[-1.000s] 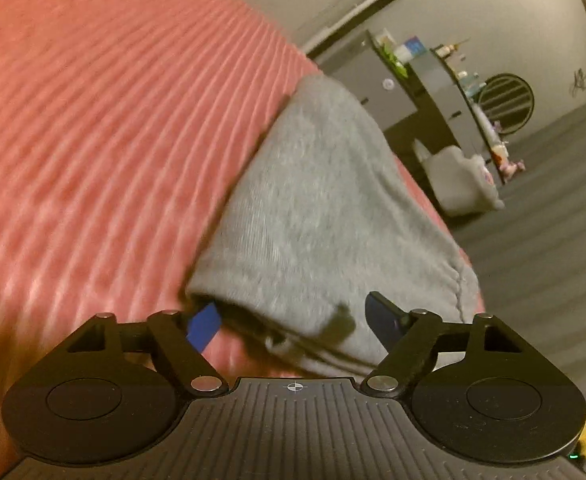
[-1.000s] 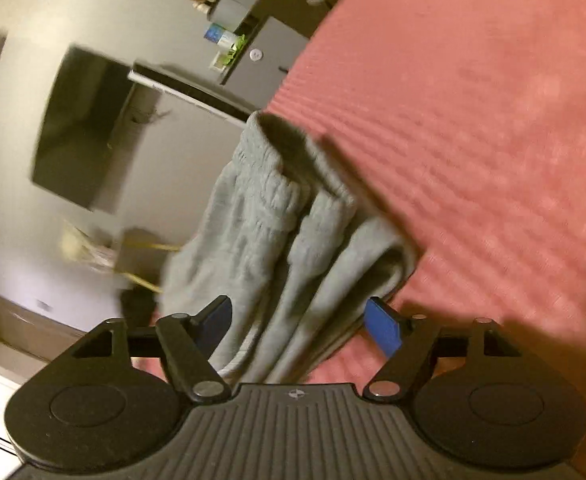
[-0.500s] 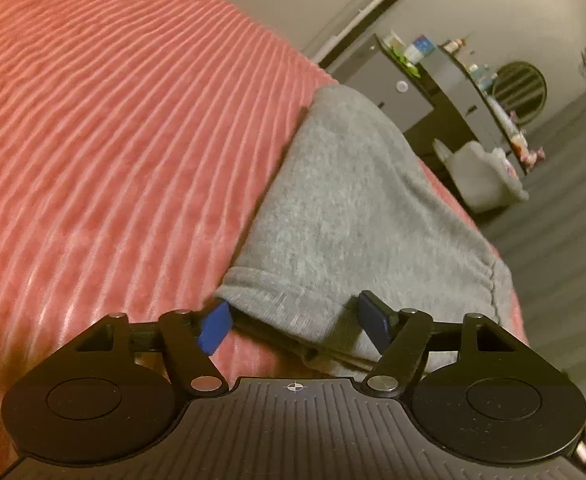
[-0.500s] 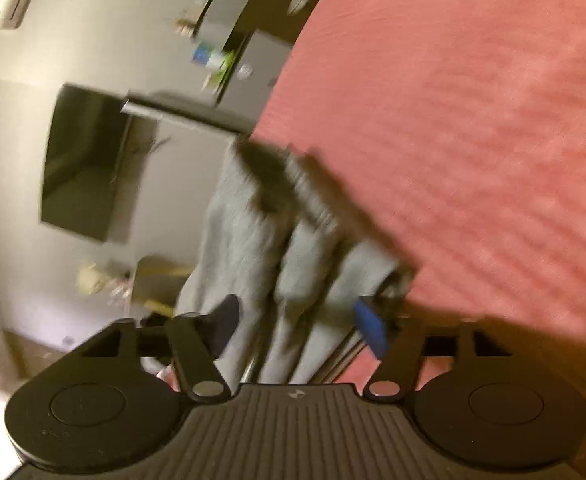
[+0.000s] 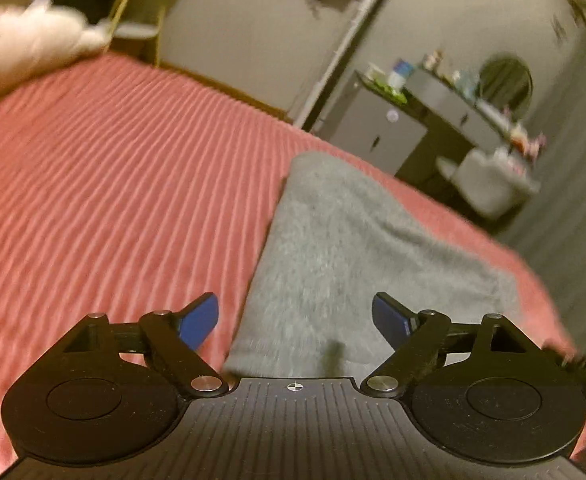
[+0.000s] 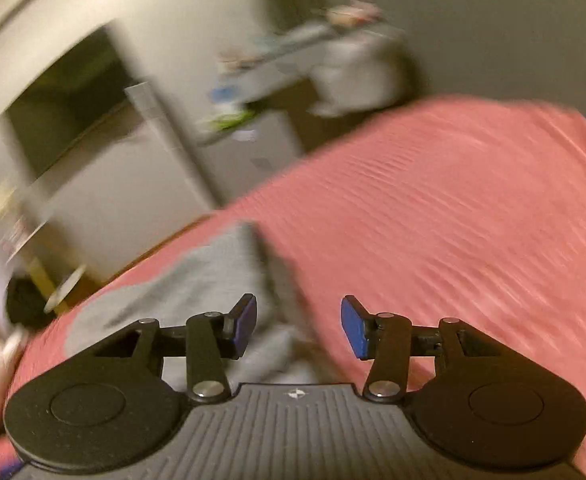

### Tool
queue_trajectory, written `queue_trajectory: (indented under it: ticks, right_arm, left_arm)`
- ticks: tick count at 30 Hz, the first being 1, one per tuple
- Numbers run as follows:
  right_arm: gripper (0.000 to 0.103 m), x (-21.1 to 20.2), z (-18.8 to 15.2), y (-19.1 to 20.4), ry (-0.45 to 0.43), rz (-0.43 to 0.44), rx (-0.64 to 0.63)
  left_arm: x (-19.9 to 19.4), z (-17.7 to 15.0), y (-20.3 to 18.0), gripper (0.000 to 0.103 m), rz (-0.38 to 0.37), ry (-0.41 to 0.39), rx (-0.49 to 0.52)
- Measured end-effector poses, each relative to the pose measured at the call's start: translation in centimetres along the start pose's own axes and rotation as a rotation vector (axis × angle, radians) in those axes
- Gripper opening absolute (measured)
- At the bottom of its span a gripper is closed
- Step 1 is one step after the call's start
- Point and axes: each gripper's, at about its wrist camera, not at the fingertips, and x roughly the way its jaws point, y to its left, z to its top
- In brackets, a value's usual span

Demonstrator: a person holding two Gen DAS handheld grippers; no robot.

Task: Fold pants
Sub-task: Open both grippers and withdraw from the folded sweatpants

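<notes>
The grey pants (image 5: 357,256) lie folded into a compact stack on the red ribbed bedspread (image 5: 113,184), near its right edge. My left gripper (image 5: 295,320) hovers just above the near end of the stack, its jaws opening wide with nothing pressed between the blue pads. In the blurred right wrist view the same pants (image 6: 197,280) lie ahead and to the left on the bedspread (image 6: 453,220). My right gripper (image 6: 297,326) is lifted off them, its jaws closing on empty air.
A white pillow (image 5: 25,52) lies at the bed's far left. Past the foot of the bed stand a grey cabinet (image 5: 377,128) with small items on top, a white chair (image 5: 489,184) and a round mirror (image 5: 505,80). Grey floor runs along the right.
Both grippers have lifted away from the folded pants and rolled upright. The left jaws widened, the right jaws narrowed, and the pants stay on the bed.
</notes>
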Motion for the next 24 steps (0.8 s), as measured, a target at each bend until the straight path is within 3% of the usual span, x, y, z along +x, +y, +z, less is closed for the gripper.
queue_trajectory:
  ticks: [4, 6, 9, 10, 11, 12, 14, 16, 20, 22, 24]
  right_arm:
    - [0.048, 2.3, -1.8, 5.2, -0.005, 0.018, -0.332]
    - [0.052, 3.1, -3.5, 6.3, -0.004, -0.043, -0.491]
    - [0.051, 4.0, -4.8, 7.5, -0.011, -0.137, -0.704]
    - [0.053, 4.1, -5.1, 7.6, -0.018, -0.172, -0.721]
    - [0.072, 5.1, -4.5, 7.3, -0.020, -0.235, -0.706]
    - [0.090, 6.1, -3.6, 6.4, -0.004, -0.241, -0.642]
    - [0.098, 7.2, -1.7, 2.7, 0.093, -0.156, -0.382]
    - [0.098, 6.6, -0.6, 0.8, 0.146, -0.095, -0.210]
    - [0.098, 4.1, -1.6, 3.2, 0.104, -0.149, -0.389]
    - [0.098, 3.7, -2.2, 3.7, 0.122, -0.127, -0.420]
    - [0.098, 4.0, -2.1, 3.6, 0.142, -0.166, -0.410]
  left_arm:
    - [3.2, -1.9, -2.1, 0.090, 0.135, 0.037, 0.225]
    - [3.5, -3.3, -2.4, 0.097, 0.163, 0.004, 0.329]
    - [3.6, -3.6, -2.8, 0.100, 0.176, -0.019, 0.398]
    - [3.9, -3.7, -2.8, 0.102, 0.183, -0.026, 0.400]
    - [4.0, -3.9, -2.6, 0.103, 0.182, -0.031, 0.397]
    - [4.2, -3.9, -2.2, 0.103, 0.176, -0.026, 0.386]
    - [4.1, -3.6, -1.7, 0.103, 0.161, -0.006, 0.327]
    - [3.3, -3.3, -1.5, 0.103, 0.156, 0.008, 0.288]
    - [1.7, -3.4, -1.7, 0.102, 0.169, 0.002, 0.290]
    - [1.3, -3.5, -2.0, 0.102, 0.172, 0.012, 0.287]
    - [1.0, -3.7, -2.2, 0.102, 0.190, 0.009, 0.296]
